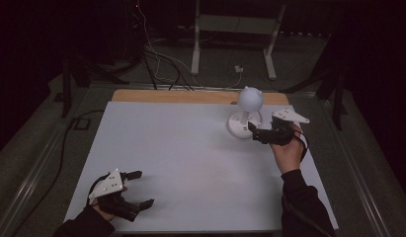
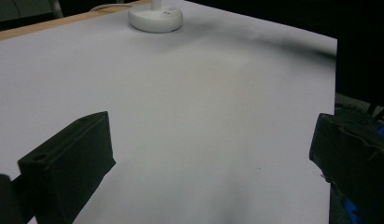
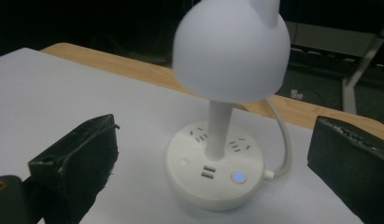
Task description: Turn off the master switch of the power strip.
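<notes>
Two hand-held grippers, both with jaws apart and empty. The right hand-held gripper sits just beside the white dome-shaded desk lamp upper right on the white bench; the left hand-held gripper idles lower left. Lamp looks untouched, so probably nothing's done yet.

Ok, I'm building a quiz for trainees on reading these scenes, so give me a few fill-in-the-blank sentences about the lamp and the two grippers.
1. The small button glowing on the lamp base is lit ____.
2. The gripper nearest the lamp is the ____ gripper.
3. The left gripper has its jaws ____, with nothing between them.
4. The white cable plugs into the lamp's ____.

Missing words: blue; right; open; base
</notes>
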